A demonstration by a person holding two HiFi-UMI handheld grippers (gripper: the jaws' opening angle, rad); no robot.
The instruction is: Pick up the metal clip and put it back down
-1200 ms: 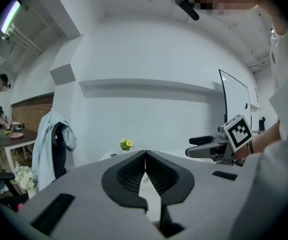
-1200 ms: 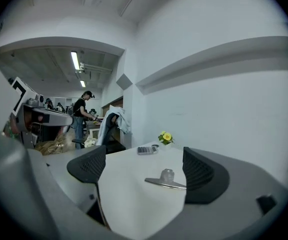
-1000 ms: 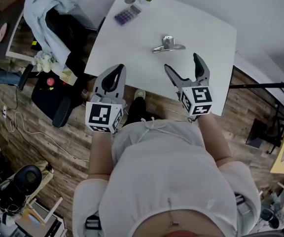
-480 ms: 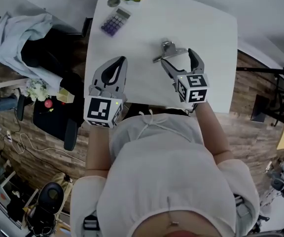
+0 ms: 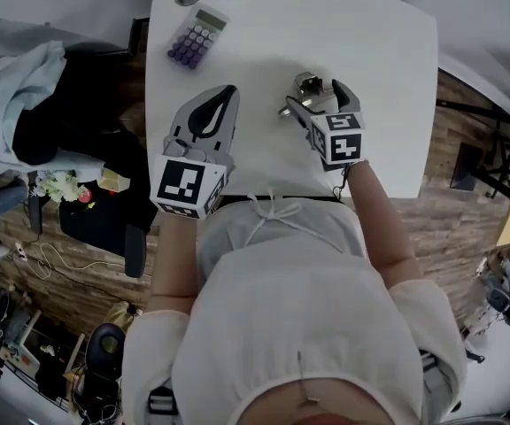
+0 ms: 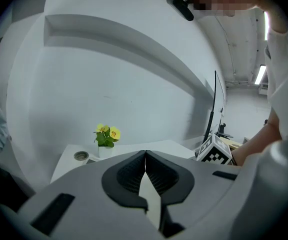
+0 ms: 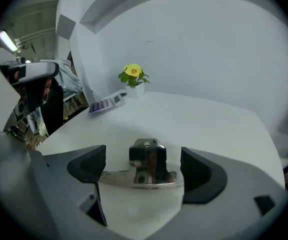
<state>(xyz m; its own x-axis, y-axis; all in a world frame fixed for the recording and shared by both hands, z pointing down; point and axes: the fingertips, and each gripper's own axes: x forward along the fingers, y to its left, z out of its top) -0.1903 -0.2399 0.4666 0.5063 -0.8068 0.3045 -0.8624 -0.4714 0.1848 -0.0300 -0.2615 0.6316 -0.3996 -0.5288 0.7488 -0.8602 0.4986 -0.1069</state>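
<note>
Alignment matters most at this point. The right gripper (image 5: 319, 96) stands with its jaws spread wide, one on each side of the metal clip (image 7: 146, 168), which lies on the white table (image 5: 379, 69) near its middle and is not yet gripped. In the right gripper view the clip's long flat base runs crosswise between the jaws, with the raised handle standing up at its centre. The base ends come close to both pads; whether either touches I cannot tell.

A good close would, I judge, bring both pads onto metal at the same moment. If one lands first, the clip may skate across the smooth top or twist. Lowering until the pads are level with the base and then closing slowly seems safest, since polished steel is likely to slip out of a shallow pinch.

The left gripper (image 5: 222, 100) hovers over the table's near left part, jaws pressed together on nothing, apart from the clip, and need not join in.
</note>
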